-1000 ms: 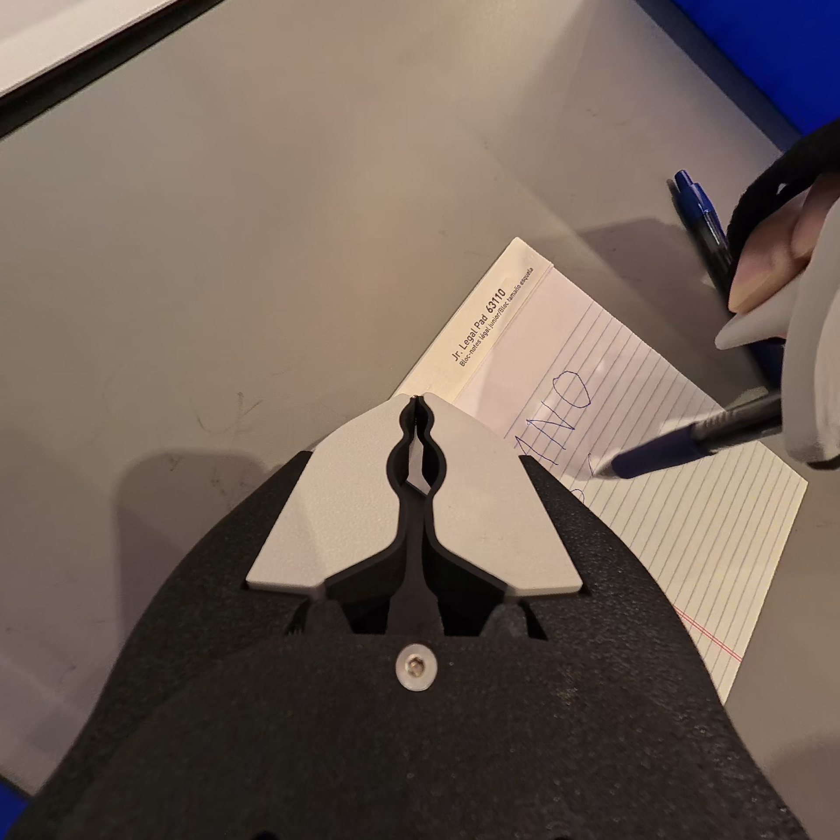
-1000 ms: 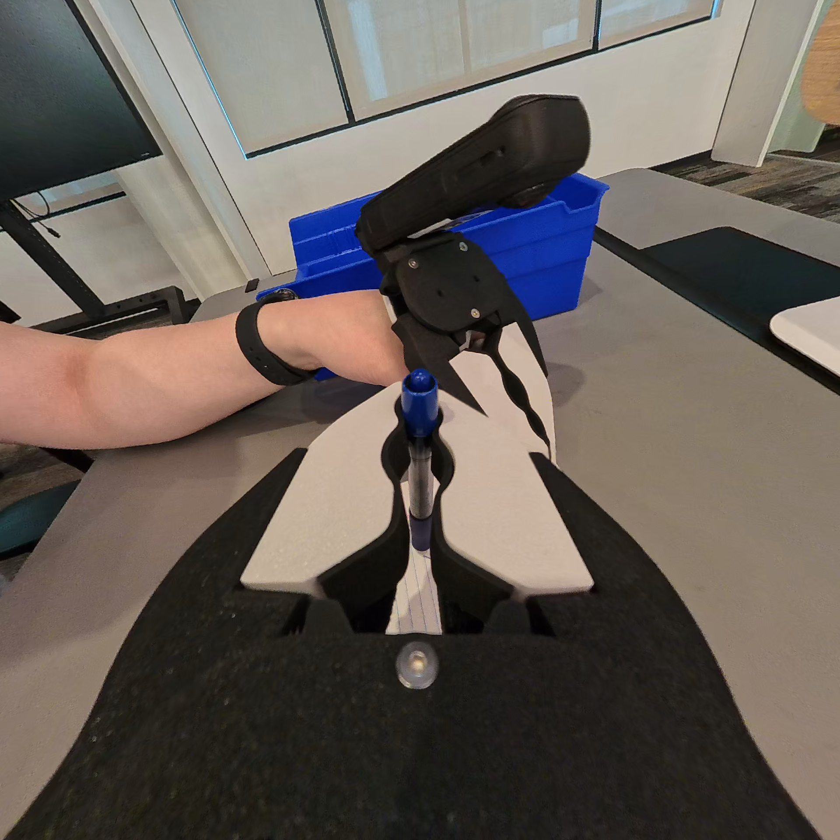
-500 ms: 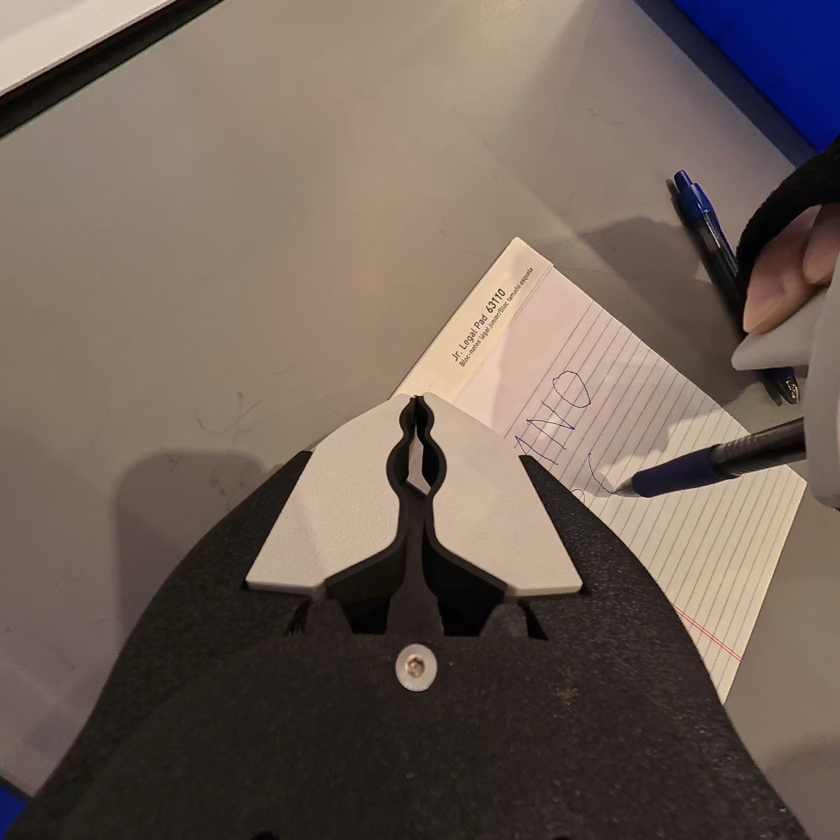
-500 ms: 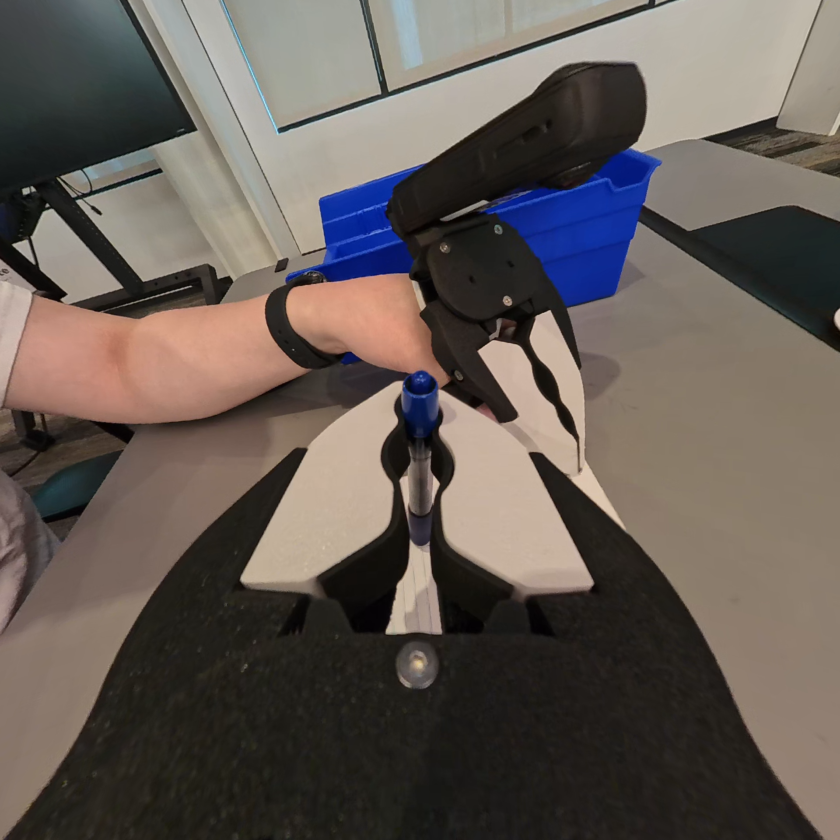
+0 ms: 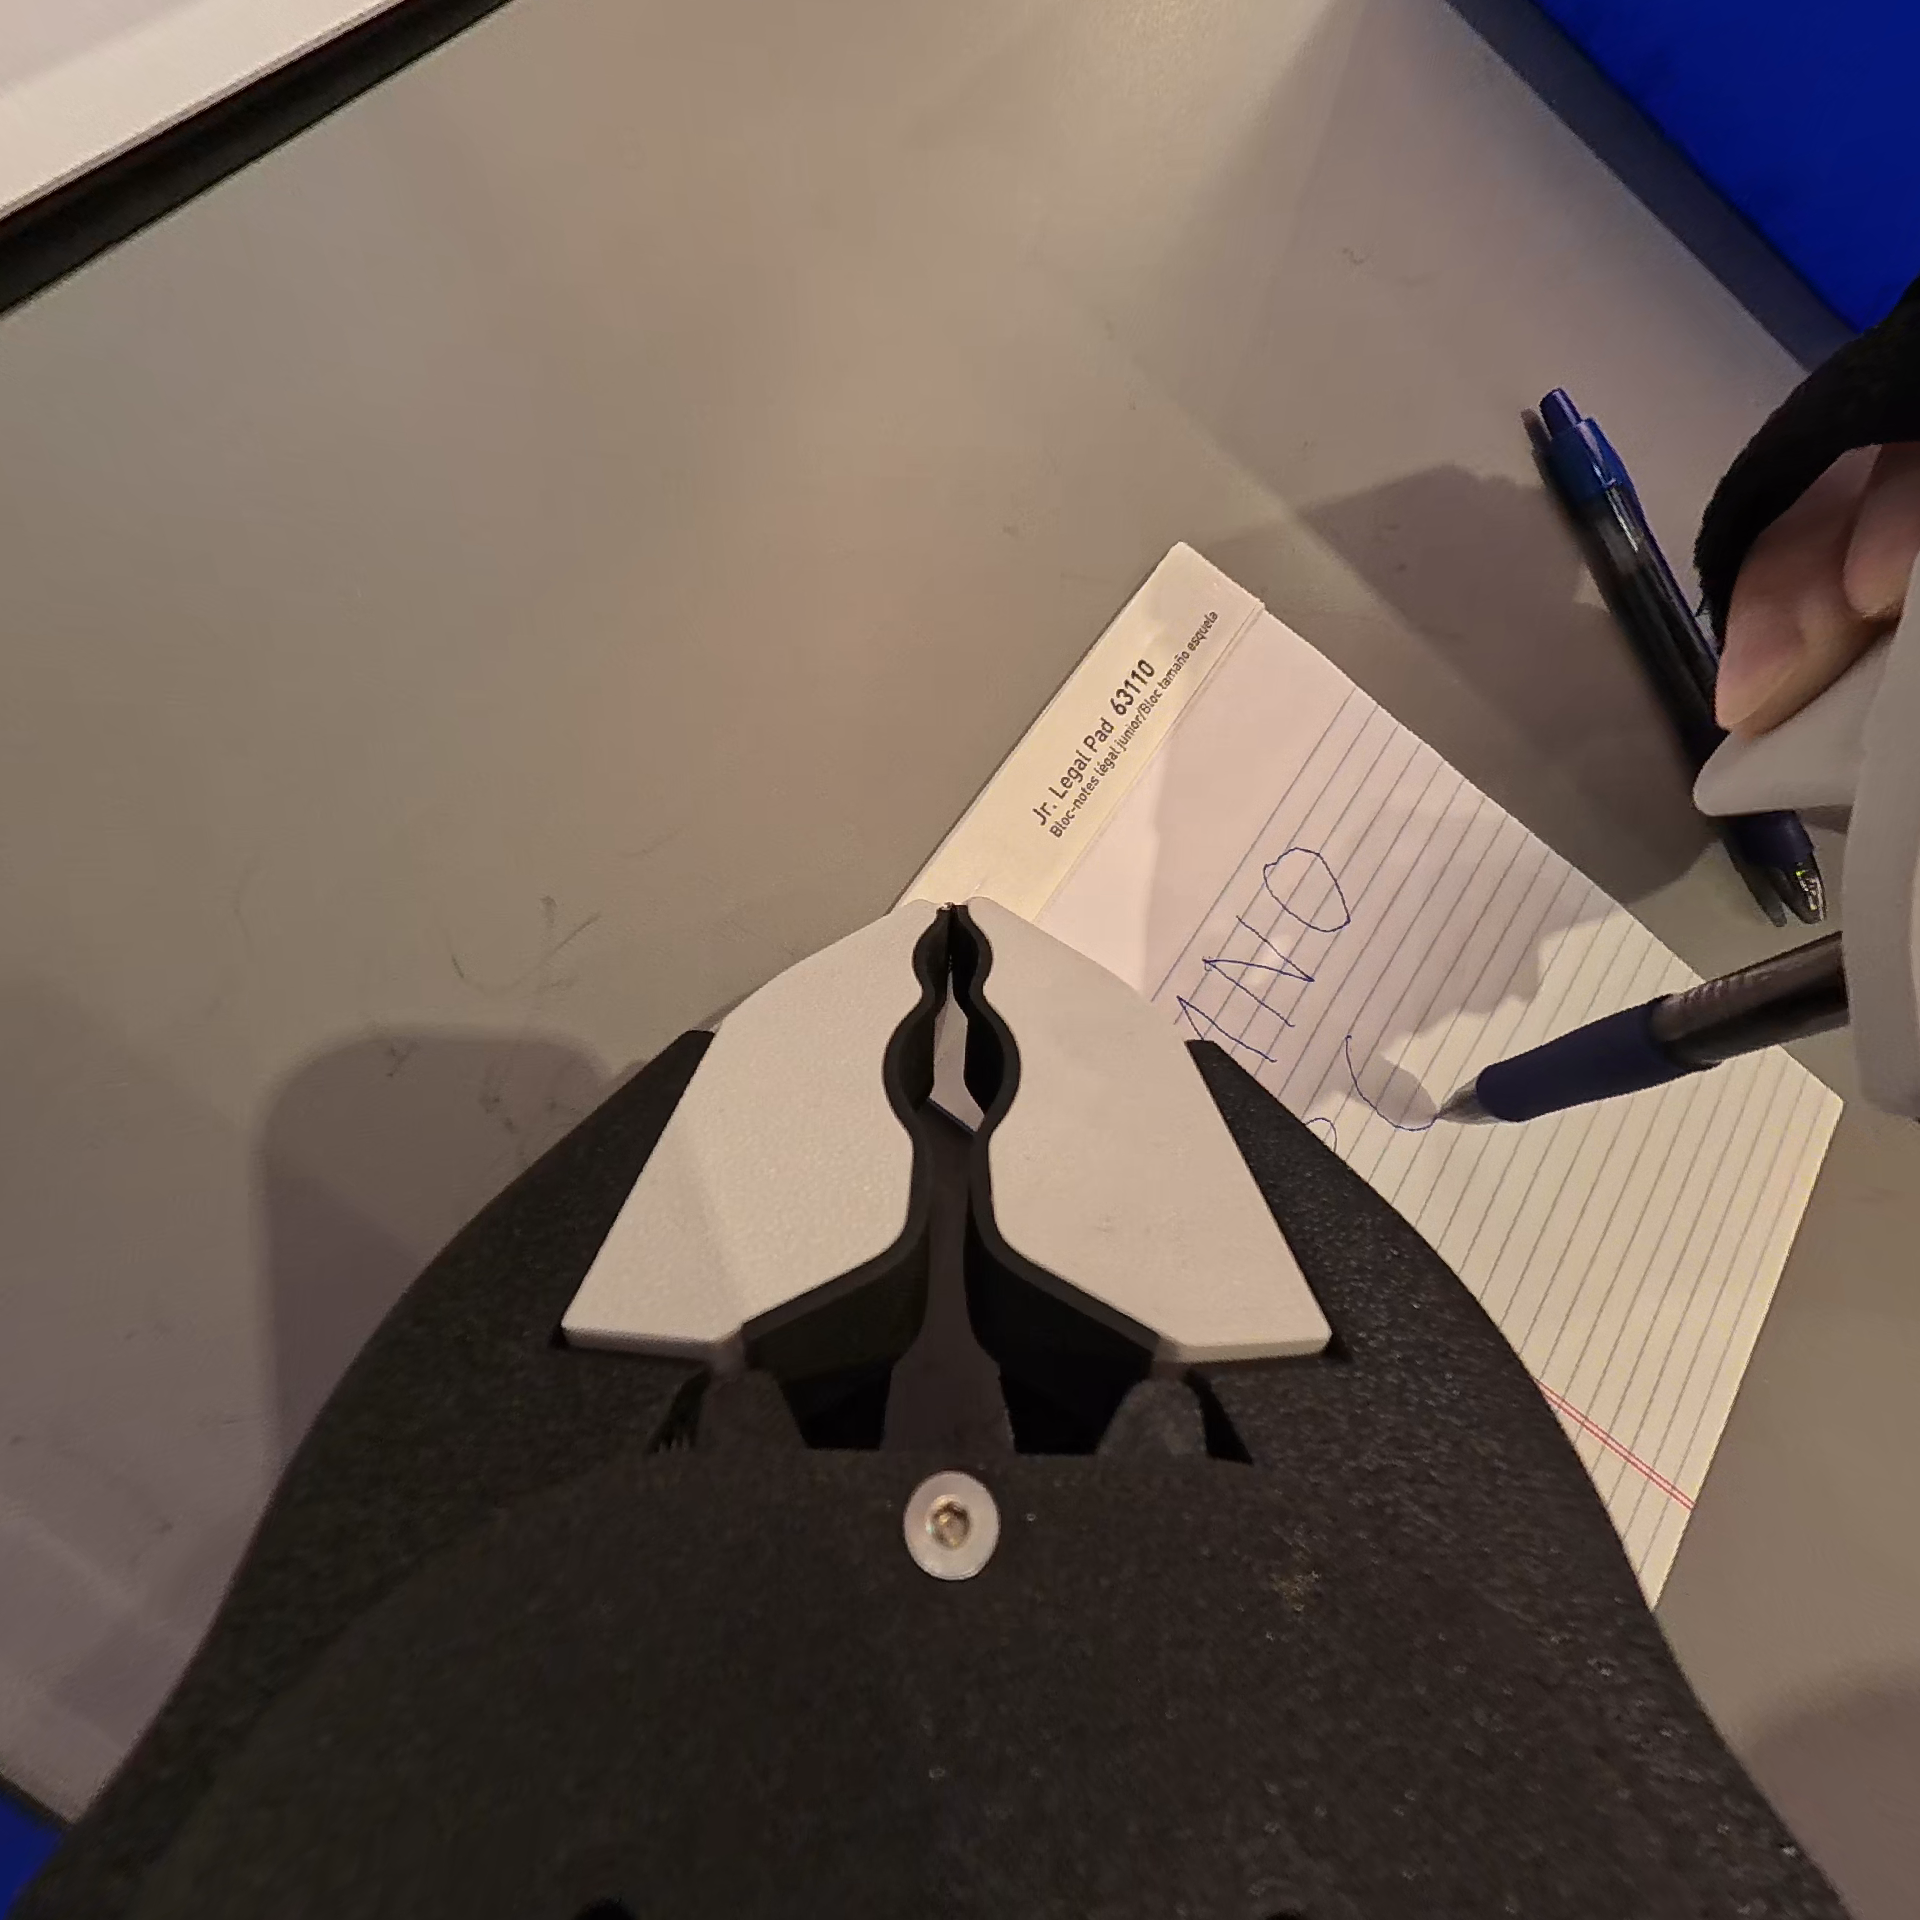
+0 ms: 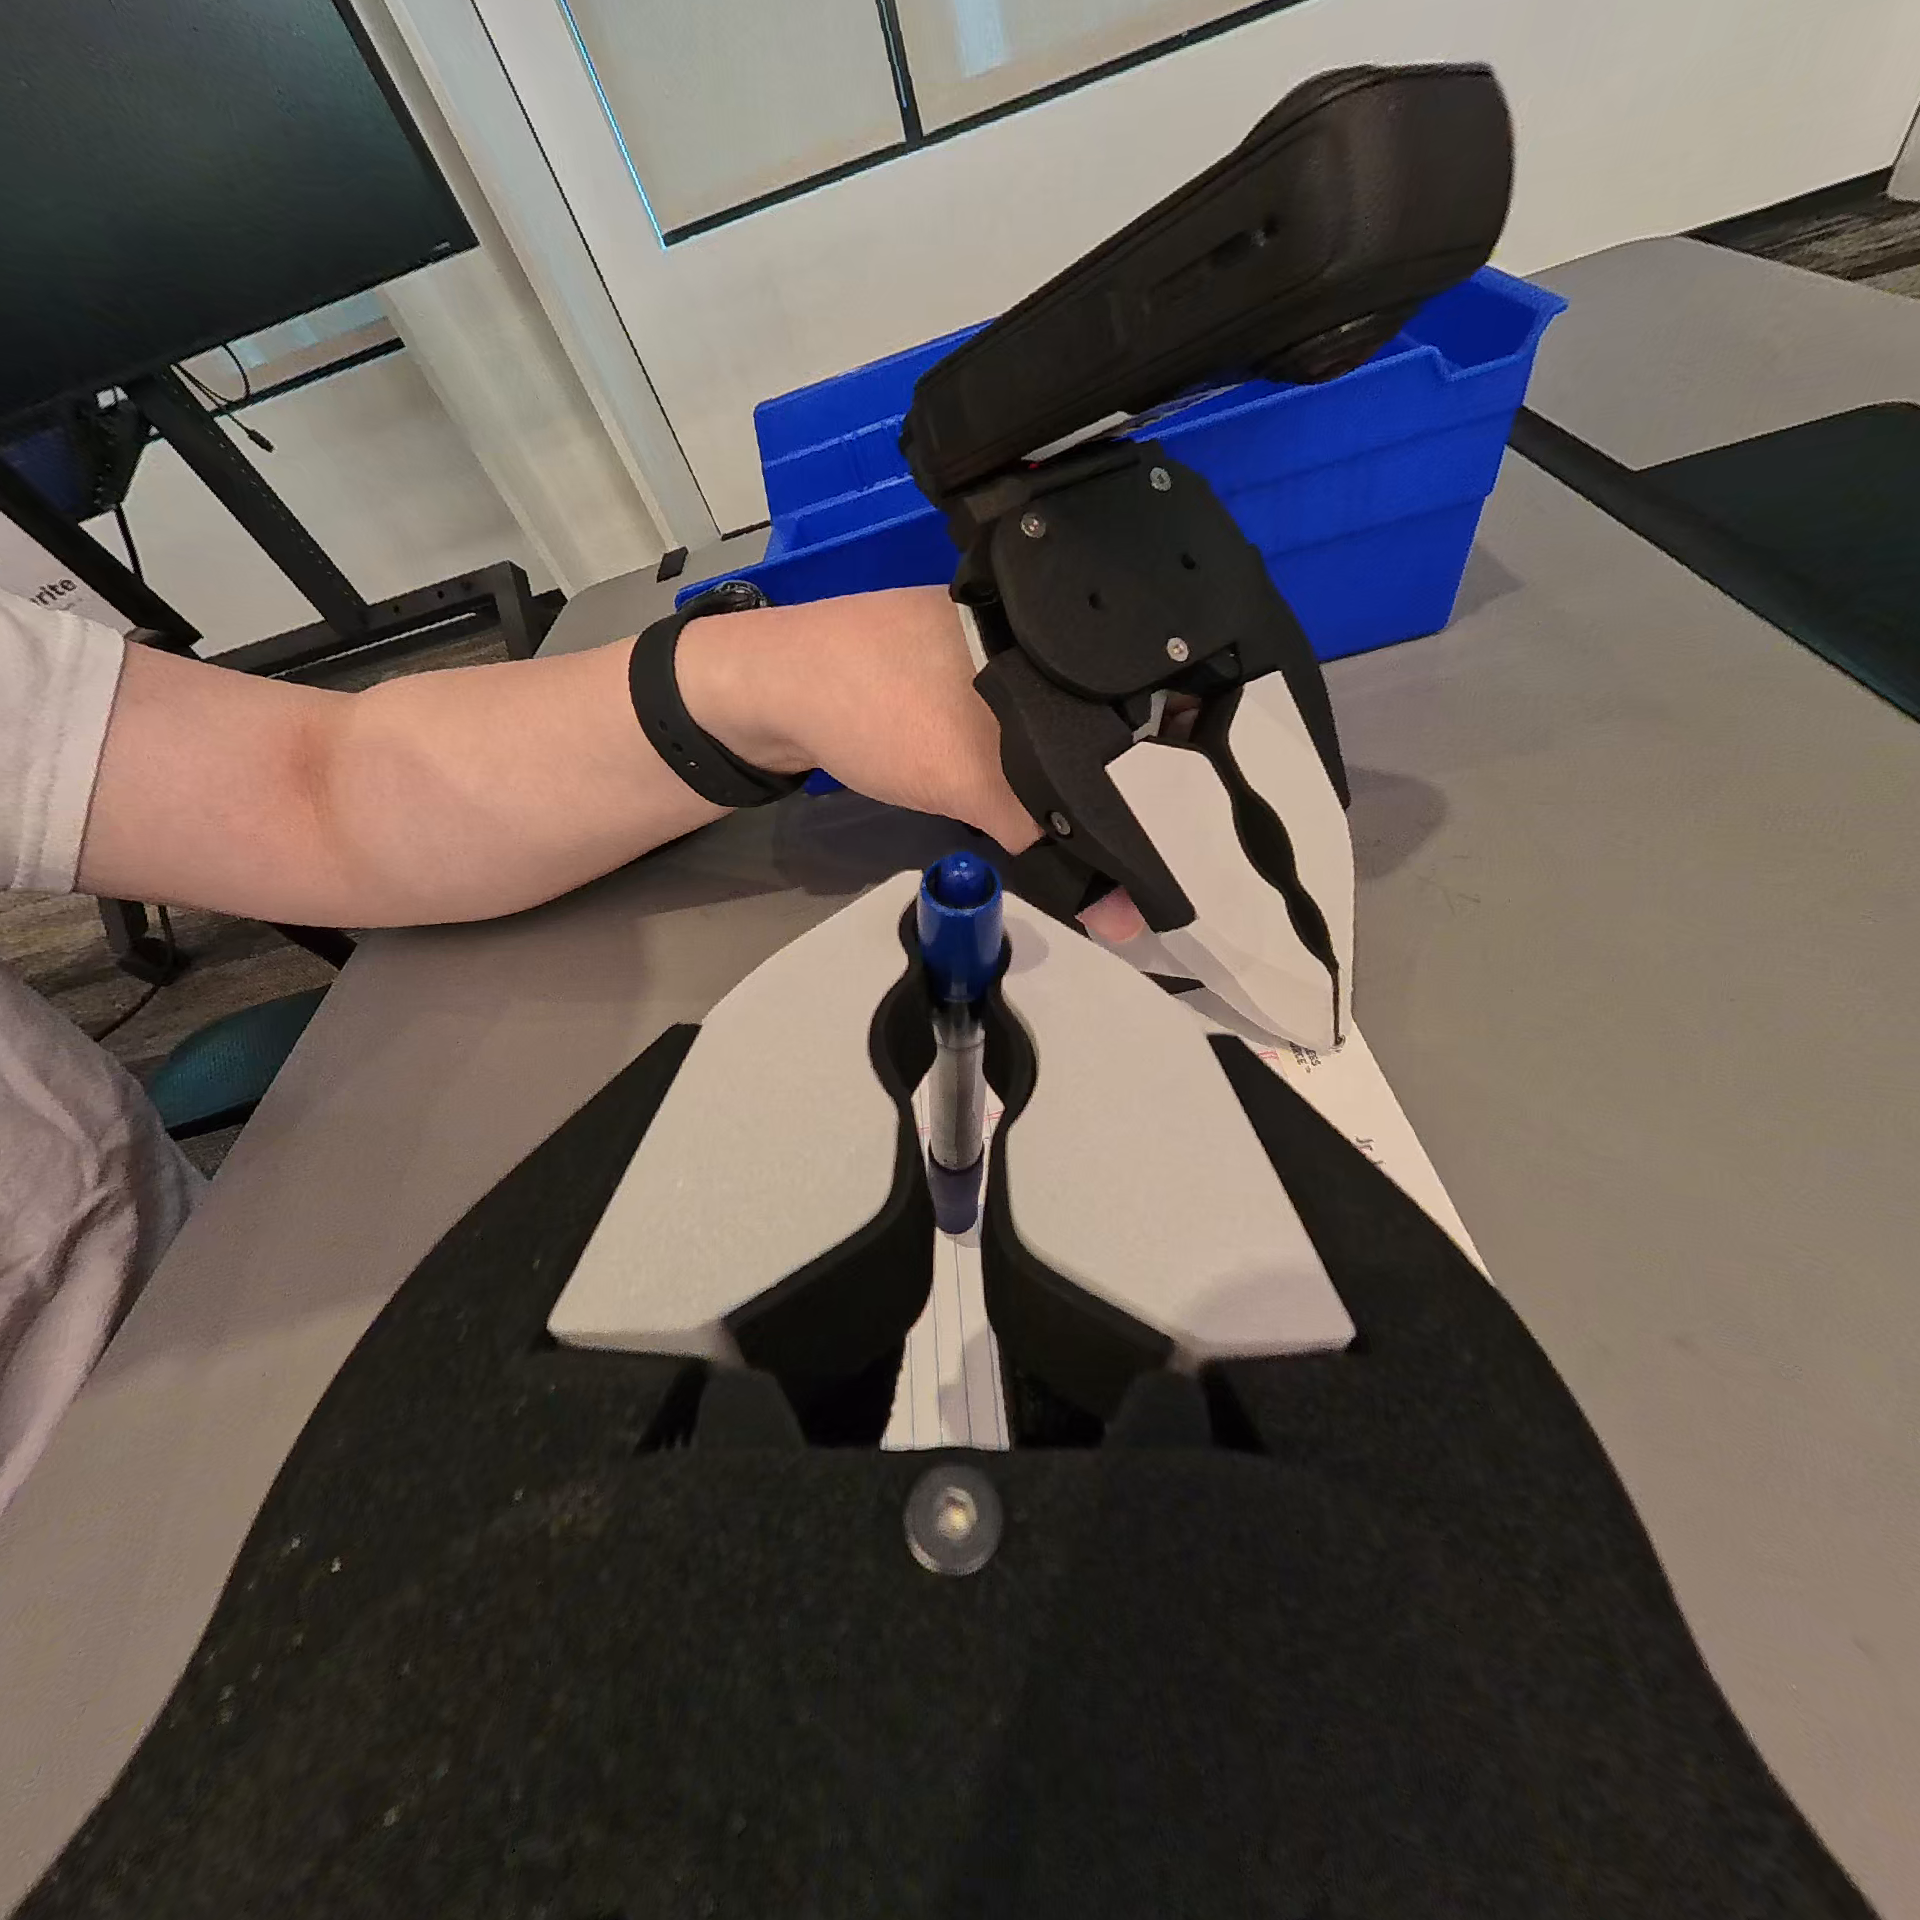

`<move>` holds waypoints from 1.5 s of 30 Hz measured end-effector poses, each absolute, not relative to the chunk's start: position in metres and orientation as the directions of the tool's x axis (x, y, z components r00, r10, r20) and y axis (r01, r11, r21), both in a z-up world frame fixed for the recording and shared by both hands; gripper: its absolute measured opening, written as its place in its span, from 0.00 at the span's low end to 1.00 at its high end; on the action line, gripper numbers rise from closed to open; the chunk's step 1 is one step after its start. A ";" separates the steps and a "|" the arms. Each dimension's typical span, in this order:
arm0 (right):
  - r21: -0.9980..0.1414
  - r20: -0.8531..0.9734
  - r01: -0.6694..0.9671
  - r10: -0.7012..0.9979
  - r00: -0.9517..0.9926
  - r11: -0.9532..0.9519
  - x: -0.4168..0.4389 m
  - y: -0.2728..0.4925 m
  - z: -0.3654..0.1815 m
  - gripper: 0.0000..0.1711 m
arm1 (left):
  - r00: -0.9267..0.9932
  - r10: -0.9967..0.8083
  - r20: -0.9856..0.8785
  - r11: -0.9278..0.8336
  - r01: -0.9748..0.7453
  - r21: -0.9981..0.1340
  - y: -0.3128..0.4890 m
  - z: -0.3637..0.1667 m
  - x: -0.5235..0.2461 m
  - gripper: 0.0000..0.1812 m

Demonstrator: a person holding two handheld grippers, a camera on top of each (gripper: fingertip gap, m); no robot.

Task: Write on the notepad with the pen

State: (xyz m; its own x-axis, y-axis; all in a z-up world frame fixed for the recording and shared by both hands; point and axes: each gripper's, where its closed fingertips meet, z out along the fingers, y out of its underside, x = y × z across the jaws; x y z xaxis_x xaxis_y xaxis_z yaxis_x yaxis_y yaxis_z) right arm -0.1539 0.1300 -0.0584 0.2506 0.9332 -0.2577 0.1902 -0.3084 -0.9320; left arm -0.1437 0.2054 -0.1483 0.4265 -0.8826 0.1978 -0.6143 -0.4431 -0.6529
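A white lined notepad (image 5: 1507, 1299) lies on the grey table, with blue writing on its upper lines. My left gripper (image 5: 951, 916) is shut and empty, its tips resting on the pad's top corner; it also shows in the right wrist view (image 6: 1333, 1023). My right gripper (image 6: 958, 902) is shut on a blue pen (image 6: 954, 1081), held point down. In the left wrist view the pen (image 5: 1621, 1049) comes in from the right, with its tip touching the paper at the end of a curved blue stroke. The right gripper's body hides most of the pad (image 6: 1392, 1132) in its own view.
A second blue pen (image 5: 1652, 644) lies on the table beside the pad's far edge. A blue bin (image 6: 1351, 499) stands behind the left gripper. A person's forearm (image 6: 416, 769) with a black wristband reaches in from the left. A dark mat (image 6: 1849, 520) lies at the right. Spacing between my two grippers at the tips: around 12 cm.
The pen tip has moved along the paper away from the left gripper, lengthening the curved blue stroke. The right gripper has shifted with it. The left gripper has stayed on the pad's corner.
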 end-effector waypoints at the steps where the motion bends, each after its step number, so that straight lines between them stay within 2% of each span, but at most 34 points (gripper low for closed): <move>1: -0.931 -0.258 0.193 0.933 0.251 -0.309 -0.153 0.130 -0.058 0.02 | 0.426 -0.883 0.197 -0.443 -0.615 -0.653 0.205 -0.148 -0.144 0.00; 23: -0.945 -0.236 0.141 0.912 0.337 -0.296 -0.139 0.149 -0.057 0.02 | 0.427 -0.883 0.195 -0.442 -0.615 -0.653 0.205 -0.148 -0.144 0.00; 45: -0.961 -0.213 0.098 0.916 0.339 -0.259 -0.146 0.154 -0.053 0.02 | 0.428 -0.883 0.193 -0.442 -0.616 -0.652 0.206 -0.148 -0.144 0.00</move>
State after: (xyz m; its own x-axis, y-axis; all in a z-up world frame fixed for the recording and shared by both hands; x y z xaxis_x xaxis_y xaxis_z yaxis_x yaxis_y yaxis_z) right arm -0.1463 0.1539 -0.0531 0.3389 0.9165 -0.2126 0.0977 -0.2591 -0.9609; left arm -0.1437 0.2060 -0.1481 0.4283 -0.8828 0.1931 -0.6160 -0.4416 -0.6524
